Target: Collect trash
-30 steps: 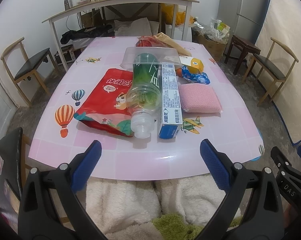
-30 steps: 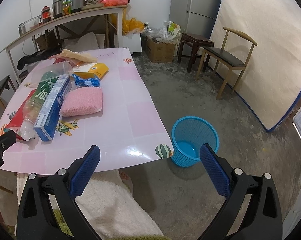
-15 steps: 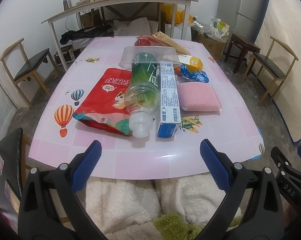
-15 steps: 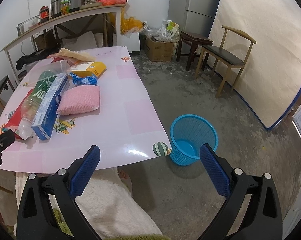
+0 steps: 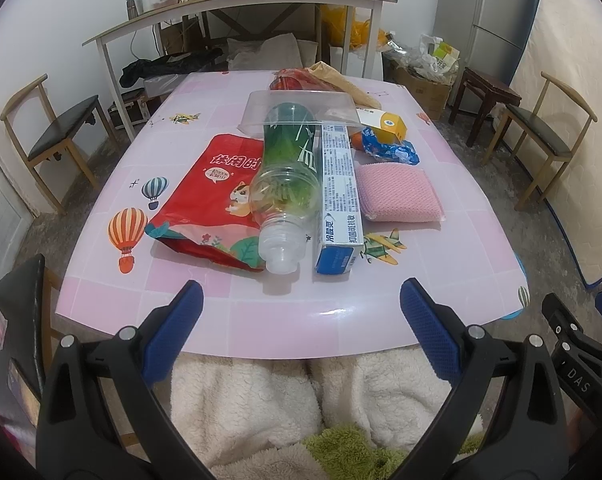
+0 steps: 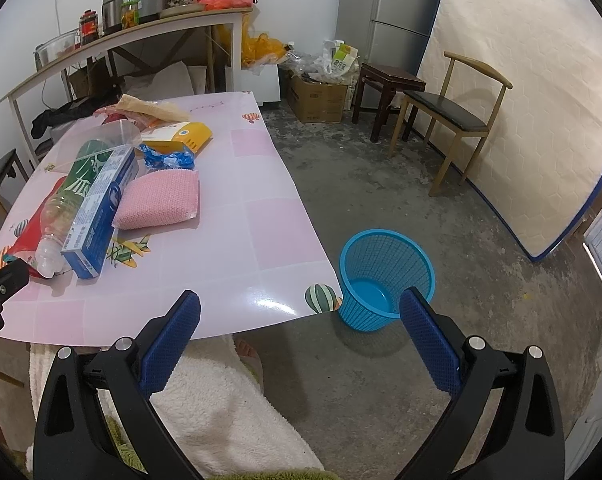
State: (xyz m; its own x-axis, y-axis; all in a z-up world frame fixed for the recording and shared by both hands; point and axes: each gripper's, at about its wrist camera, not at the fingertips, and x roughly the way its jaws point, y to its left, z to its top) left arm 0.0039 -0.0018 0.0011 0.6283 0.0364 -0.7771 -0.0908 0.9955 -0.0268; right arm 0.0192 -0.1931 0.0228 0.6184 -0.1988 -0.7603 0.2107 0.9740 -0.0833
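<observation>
On the pink table (image 5: 261, 320) lies a pile of trash: a red snack bag (image 5: 205, 200), a clear plastic bottle with a green label (image 5: 289, 184), a blue and white toothpaste box (image 5: 339, 196), a pink sponge pad (image 5: 397, 194), a blue wrapper (image 5: 389, 150), a yellow carton (image 5: 385, 124) and a clear plastic tub (image 5: 301, 110). My left gripper (image 5: 299, 336) hangs open at the near table edge, short of the bottle's mouth. My right gripper (image 6: 299, 340) is open over the table's right corner, and a blue mesh bin (image 6: 385, 276) stands on the floor beside it.
Wooden chairs stand at the left (image 5: 57, 136) and right (image 5: 549, 144) of the table. A long shelf table (image 5: 237, 12) with jars is behind. A dark stool (image 6: 389, 84), a cardboard box (image 6: 321, 96) and a leaning mattress (image 6: 521, 100) line the right side. A fleecy white garment (image 5: 301, 400) is below the grippers.
Both views have shifted only slightly, with the table drawing a touch nearer. Both grippers stay open and nothing on the table has moved.
</observation>
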